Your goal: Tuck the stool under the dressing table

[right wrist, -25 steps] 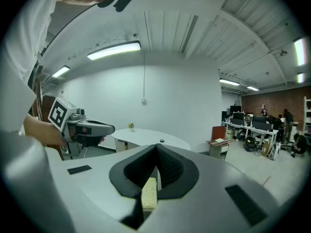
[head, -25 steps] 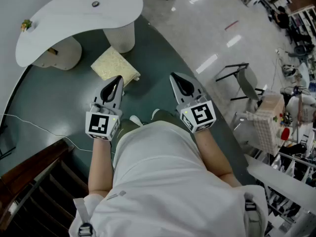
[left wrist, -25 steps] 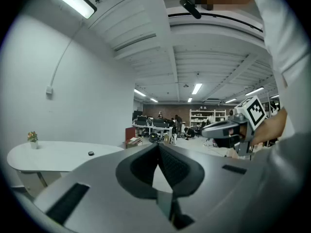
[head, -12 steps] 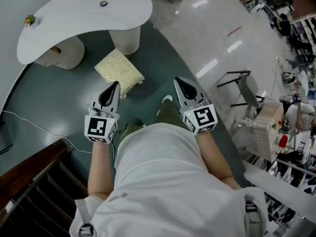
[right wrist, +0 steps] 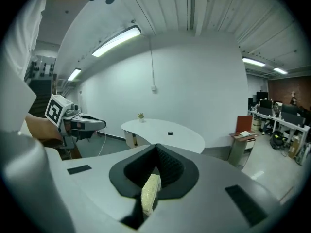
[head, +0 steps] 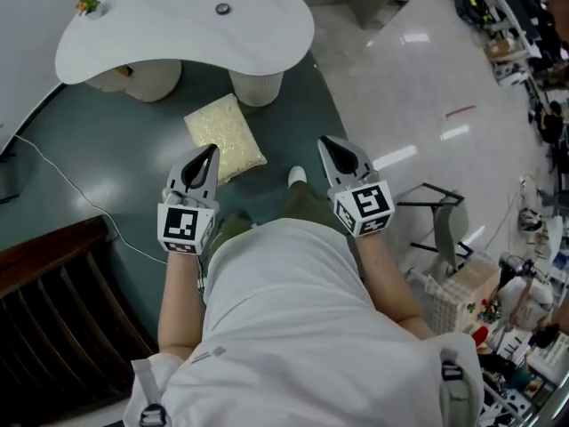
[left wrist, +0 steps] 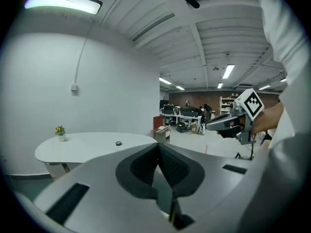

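Note:
The cream, fuzzy square stool [head: 224, 138] stands on the teal carpet just in front of the white kidney-shaped dressing table [head: 178, 34], outside its pedestals. My left gripper [head: 212, 150] is shut and empty, its tip at the stool's near edge in the head view. To the stool's right, my right gripper [head: 325, 140] is shut and empty as well. In the right gripper view the stool [right wrist: 150, 191] shows below the shut right gripper [right wrist: 156, 147], with the table [right wrist: 160, 132] beyond. The left gripper view shows the shut left gripper [left wrist: 158, 147] and the table [left wrist: 92, 144].
A small plant [head: 87, 4] and a dark round object [head: 222, 9] sit on the tabletop. A white cable [head: 62, 194] runs across the carpet at left, beside dark wooden stairs [head: 53, 301]. A black-framed chair [head: 440, 221] and cluttered shelving stand on the shiny floor at right.
Both grippers and the person have moved forward toward the stool and table, which now sit nearer and more central. Both jaws stay shut.

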{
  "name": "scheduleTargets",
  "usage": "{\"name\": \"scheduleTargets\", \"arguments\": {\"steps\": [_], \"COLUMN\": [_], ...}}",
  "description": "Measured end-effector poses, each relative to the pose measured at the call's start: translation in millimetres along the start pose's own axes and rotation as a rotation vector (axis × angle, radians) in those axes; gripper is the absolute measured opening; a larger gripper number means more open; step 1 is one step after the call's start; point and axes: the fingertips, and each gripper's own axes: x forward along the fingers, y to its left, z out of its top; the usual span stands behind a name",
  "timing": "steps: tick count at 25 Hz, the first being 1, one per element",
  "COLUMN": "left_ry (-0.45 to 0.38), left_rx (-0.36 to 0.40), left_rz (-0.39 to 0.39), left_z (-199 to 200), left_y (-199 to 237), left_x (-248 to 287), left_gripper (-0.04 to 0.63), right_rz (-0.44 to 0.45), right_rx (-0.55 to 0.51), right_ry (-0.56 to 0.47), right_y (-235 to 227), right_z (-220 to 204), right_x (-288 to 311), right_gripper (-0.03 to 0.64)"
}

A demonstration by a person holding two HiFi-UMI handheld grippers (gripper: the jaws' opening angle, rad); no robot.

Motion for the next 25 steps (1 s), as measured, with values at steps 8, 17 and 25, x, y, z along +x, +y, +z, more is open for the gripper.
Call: {"name": "scheduleTargets", "arguments": {"steps": [8,17,25], "left_ry": [0.08,0.12,0.116], "left_rx": [-0.108,-0.268,-0.408], "left_rz": [0.288,0.515,0.62], "left_z": [0,-43,-105], "left_y": [4,26,68], "left_x": [28,-9,-73], "left_gripper": [0.003,0.003,0.002], "right_rz": [0.338,0.588,0.745], "right_rx": [-0.065,-0.16,-0.316], "right_ry": [0.083,0.195,0.307], "right_y": [-24,24,109], "right_z": [2,-7,-23], "right_x": [56,109,149], "right_gripper": [0.011,0.011,0.011]}}
